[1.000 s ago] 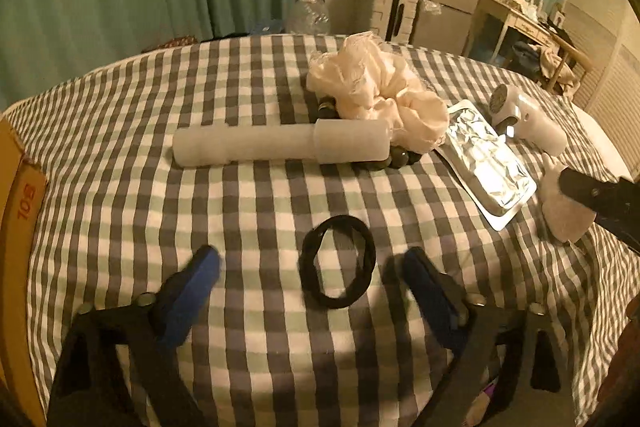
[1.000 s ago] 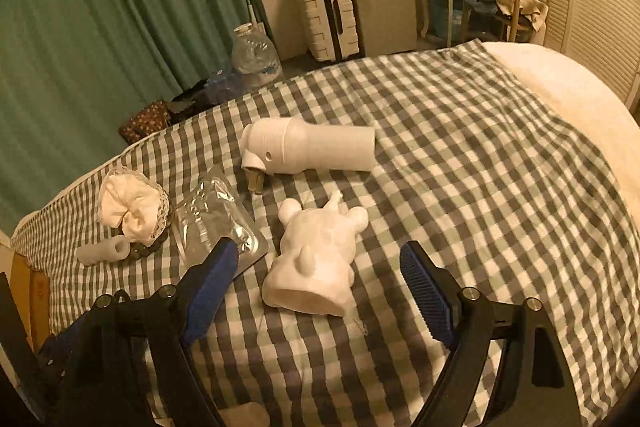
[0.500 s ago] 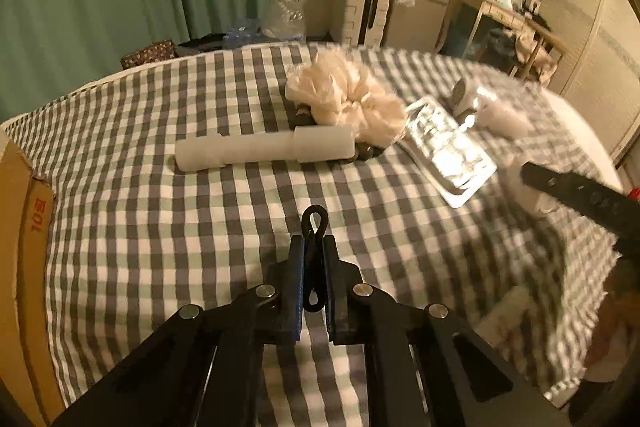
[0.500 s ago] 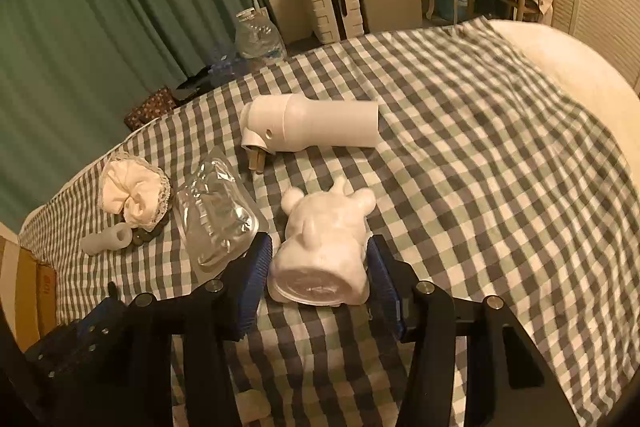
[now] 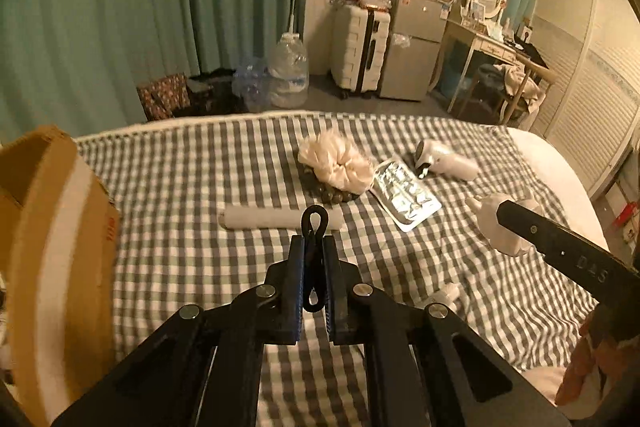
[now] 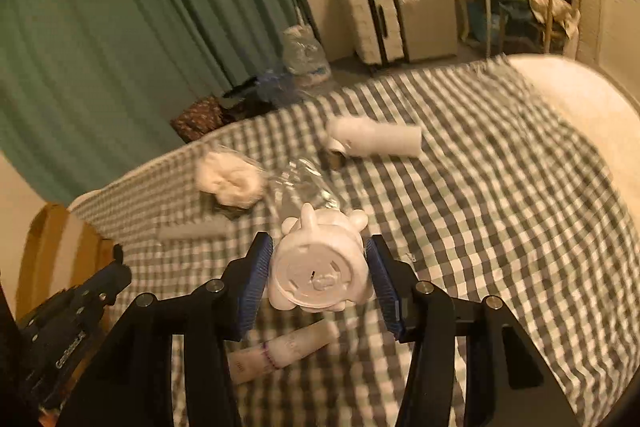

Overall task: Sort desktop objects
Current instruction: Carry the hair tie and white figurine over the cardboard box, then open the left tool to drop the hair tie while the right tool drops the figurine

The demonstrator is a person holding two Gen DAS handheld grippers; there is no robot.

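Observation:
In the left wrist view my left gripper (image 5: 315, 247) is shut on a black hair tie (image 5: 315, 223), squeezed flat between the blue pads and held above the checked cloth (image 5: 180, 235). In the right wrist view my right gripper (image 6: 318, 259) is shut on a white animal figurine (image 6: 320, 267), its round base facing the camera, lifted off the cloth. The same figurine (image 5: 496, 223) shows at the right of the left wrist view, behind a black finger of the right gripper. The left gripper's body (image 6: 76, 319) shows at the lower left of the right wrist view.
On the cloth lie a white cylinder (image 5: 276, 218), a cream scrunchie (image 5: 336, 163) over dark beads (image 5: 332, 193), a clear plastic pack (image 5: 406, 193), a white handheld device (image 5: 444, 159) and a small white tube (image 6: 280, 351). A cardboard box (image 5: 48, 259) stands at the left edge.
Both grippers closed, the left on the hair tie and the right on the figurine, and both lifted their objects up off the cloth. The box has come into view at the left.

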